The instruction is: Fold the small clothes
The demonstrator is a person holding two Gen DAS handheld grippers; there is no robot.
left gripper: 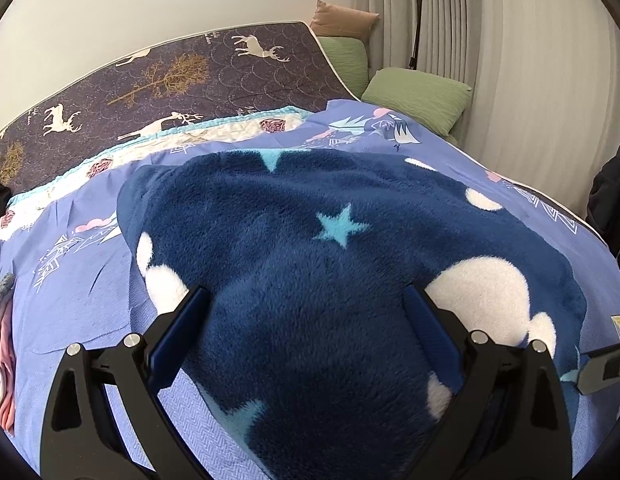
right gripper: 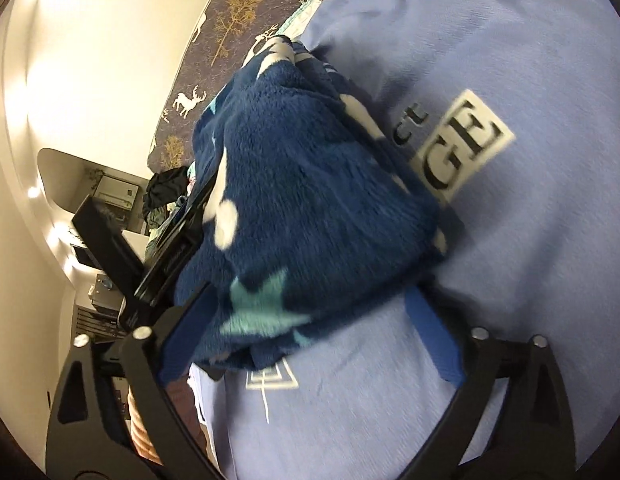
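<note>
On the bed, centre of the left wrist view: a fuzzy navy garment [left gripper: 310, 264] with stars and white blobs lies spread on the light blue sheet [left gripper: 70, 292]. Left gripper [left gripper: 306, 300] sits over its near part, jaws wide apart, nothing held; fleece fills the gap between the fingers, and contact is unclear.

In the right wrist view the same garment [right gripper: 310, 200] runs from 6 to 12 o'clock, bunched and partly lifted along its left edge. Right gripper [right gripper: 310, 304] has its jaws apart too, the garment's near end between them, not pinched as far as I can see. The picture is blurred. A black tool at 9 o'clock is probably the other gripper, uncertain.

Dark deer-print mattress [left gripper: 190, 72] at 11 o'clock, green pillow [left gripper: 417, 96] at 1 o'clock, pink cloth pile [left gripper: 6, 368] at 8 o'clock.

Step, my guess: early in the fold, garment laid out, grip on the near edge not yet taken. Next move calls for both claws closing on an edge or corner, then carrying it over the far half. Thick fleece may slip or bunch.
</note>
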